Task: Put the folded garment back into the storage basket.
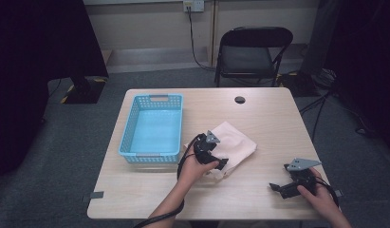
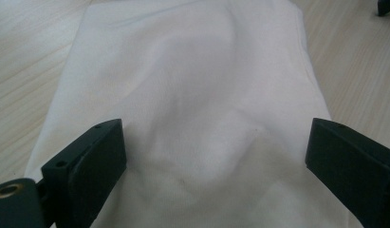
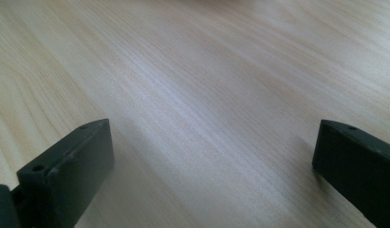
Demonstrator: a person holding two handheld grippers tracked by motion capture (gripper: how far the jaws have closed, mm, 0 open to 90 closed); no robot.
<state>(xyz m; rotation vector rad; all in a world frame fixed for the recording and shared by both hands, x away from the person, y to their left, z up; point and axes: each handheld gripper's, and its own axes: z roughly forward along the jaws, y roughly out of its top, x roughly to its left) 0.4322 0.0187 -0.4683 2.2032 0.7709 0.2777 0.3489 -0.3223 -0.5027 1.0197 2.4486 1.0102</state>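
Observation:
A pale pinkish-white folded cloth (image 1: pixel 233 142) lies near the middle of the wooden table (image 1: pixel 264 114). My left gripper (image 1: pixel 220 165) hovers over the cloth's near-left part, open. In the left gripper view the cloth (image 2: pixel 197 95) spreads between and beyond the two wide-apart jaws, and nothing is pinched. My right gripper (image 1: pixel 278 187) rests low at the table's near right, open. In the right gripper view its jaws stand wide apart over bare wood (image 3: pixel 207 104).
A light blue plastic basket (image 1: pixel 154 127), with nothing in it, stands to the left of the cloth. A small dark round hole (image 1: pixel 239 99) marks the table's far side. A black folding chair (image 1: pixel 253 52) stands beyond the table.

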